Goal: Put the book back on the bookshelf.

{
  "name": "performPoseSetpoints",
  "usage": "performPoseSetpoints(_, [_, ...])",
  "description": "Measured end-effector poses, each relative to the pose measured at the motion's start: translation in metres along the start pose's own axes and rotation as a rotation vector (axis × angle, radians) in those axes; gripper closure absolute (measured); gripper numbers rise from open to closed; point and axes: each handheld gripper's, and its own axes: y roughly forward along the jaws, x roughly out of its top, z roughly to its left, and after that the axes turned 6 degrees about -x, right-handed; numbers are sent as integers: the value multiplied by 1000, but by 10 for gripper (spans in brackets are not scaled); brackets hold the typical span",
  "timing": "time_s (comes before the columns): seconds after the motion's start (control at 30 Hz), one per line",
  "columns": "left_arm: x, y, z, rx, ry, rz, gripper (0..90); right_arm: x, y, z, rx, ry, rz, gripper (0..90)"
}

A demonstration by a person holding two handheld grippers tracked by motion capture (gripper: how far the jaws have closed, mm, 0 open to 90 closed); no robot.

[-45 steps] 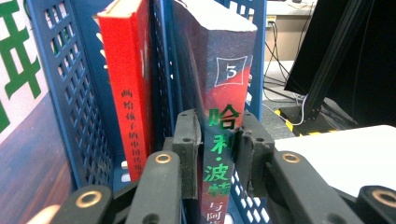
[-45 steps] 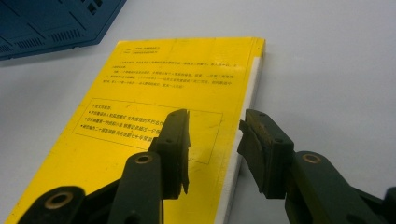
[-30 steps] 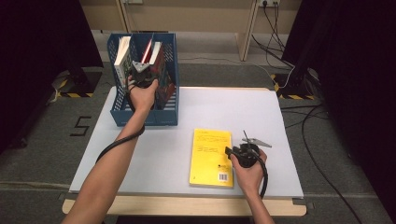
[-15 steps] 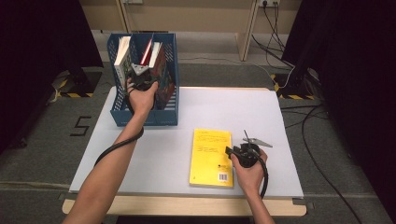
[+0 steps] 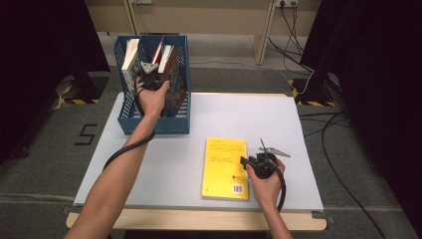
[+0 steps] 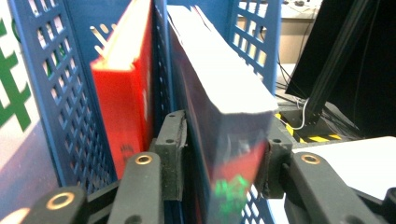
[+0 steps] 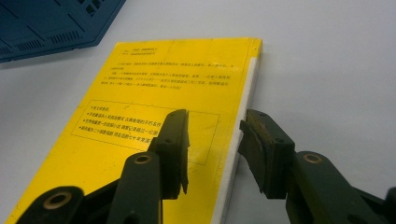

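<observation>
A blue file rack [image 5: 149, 124] stands at the table's far left with several upright books. My left gripper [image 5: 149, 69] reaches into it from above, shut on a dark-covered book [image 6: 219, 93] with white page edges. The pads [image 6: 172, 149] press both of its faces. A red book [image 6: 123, 93] stands in the neighbouring slot. A yellow book [image 5: 224, 167] lies flat near the front edge. My right gripper [image 5: 244, 162] is open at that book's right edge. One jaw hovers over the yellow cover [image 7: 154, 93] and the other over the bare table beside it.
A white-edged book [image 5: 130, 59] leans in the rack's left slot. The white table [image 5: 278, 129] has free room on its right half and front left. Cables [image 5: 308, 84] run over the floor beyond the far right corner.
Hardly anything differs. The left gripper stays at the rack holding the dark book, and the right gripper stays at the yellow book's edge.
</observation>
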Motion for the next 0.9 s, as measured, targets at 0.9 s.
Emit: performPoseSetpoints(0.9, [7,7,-3,-1,0,29,742,-1,2,-1,1,-2,9,605])
